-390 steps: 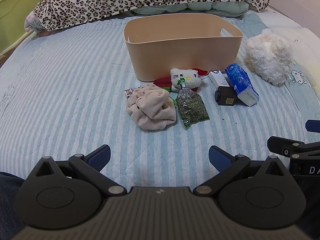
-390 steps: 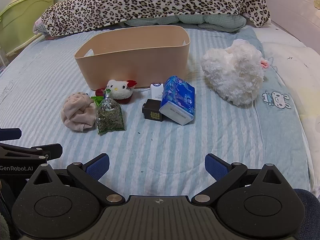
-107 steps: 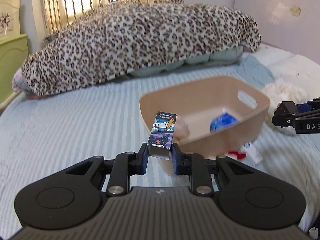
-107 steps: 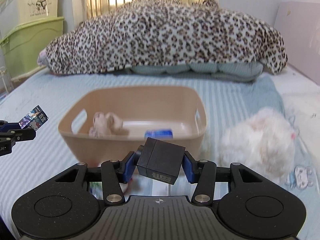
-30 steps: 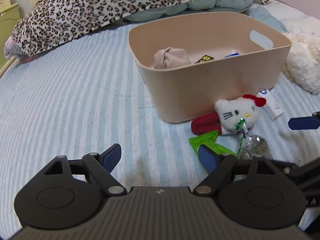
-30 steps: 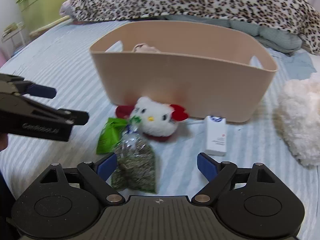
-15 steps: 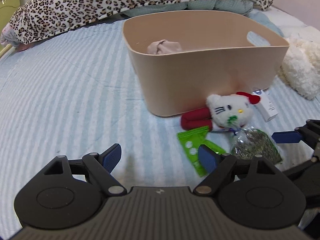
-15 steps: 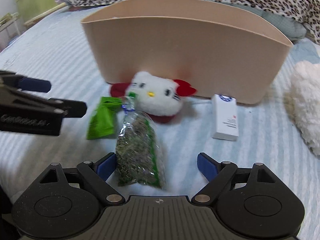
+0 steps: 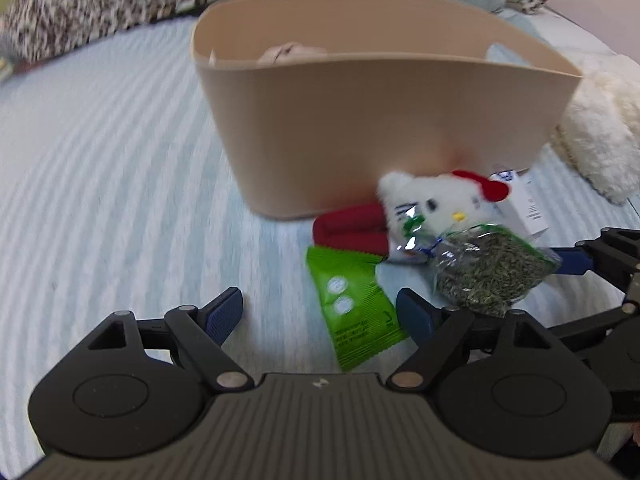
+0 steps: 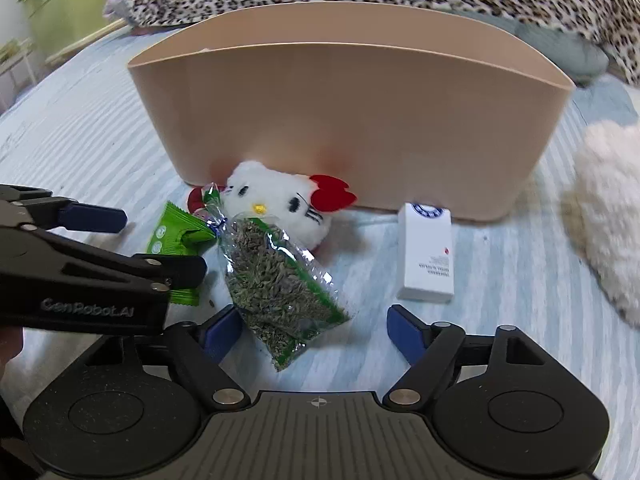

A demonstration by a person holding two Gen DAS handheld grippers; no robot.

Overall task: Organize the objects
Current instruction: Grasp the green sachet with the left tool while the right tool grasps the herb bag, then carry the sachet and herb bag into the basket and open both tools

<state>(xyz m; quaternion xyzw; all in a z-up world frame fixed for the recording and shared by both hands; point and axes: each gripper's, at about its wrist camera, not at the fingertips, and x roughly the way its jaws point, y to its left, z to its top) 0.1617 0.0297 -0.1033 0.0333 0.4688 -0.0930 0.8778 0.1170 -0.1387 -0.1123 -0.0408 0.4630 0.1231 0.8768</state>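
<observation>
In front of me a tan bin [image 10: 352,128] stands upright on the striped bedsheet, with a beige bundle of cloth [image 9: 292,51] peeking above its rim. Against its near wall lies a white cat plush [image 10: 276,204] with a red bow. A clear bag of dried green herbs [image 10: 280,284] lies flat, its tied top touching the plush. A green packet [image 9: 354,304] lies just left of the bag. A white box [image 10: 426,258] lies flat to the right, near the bin.
</observation>
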